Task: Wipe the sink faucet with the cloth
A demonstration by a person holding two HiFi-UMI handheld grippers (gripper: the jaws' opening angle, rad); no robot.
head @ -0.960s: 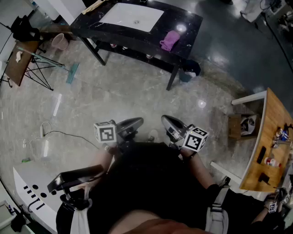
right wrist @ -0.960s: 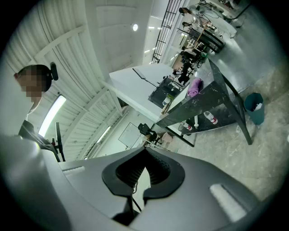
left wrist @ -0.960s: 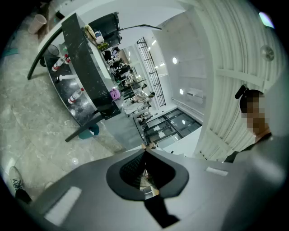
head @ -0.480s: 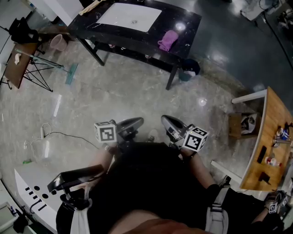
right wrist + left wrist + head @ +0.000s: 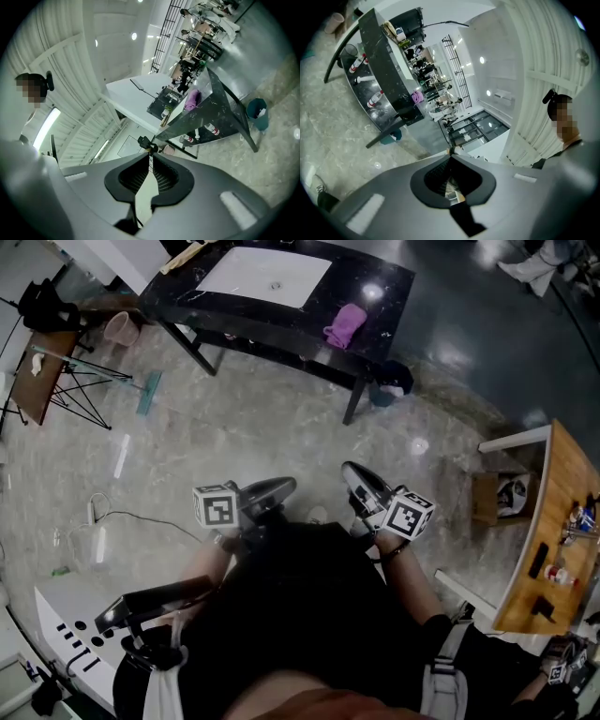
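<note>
Standing on the pale stone floor [image 5: 234, 427], well away from the black table [image 5: 281, 320].
Set into the table top, a white sink [image 5: 267, 276]. Down close to the body, held about level: left gripper [image 5: 289, 487] shut tight and empty, right gripper [image 5: 348, 469] just been opening to a thin crack, nothing in between. On the table beside the sink, far from both grippers, the small purple cloth [image 5: 345, 324].
</note>
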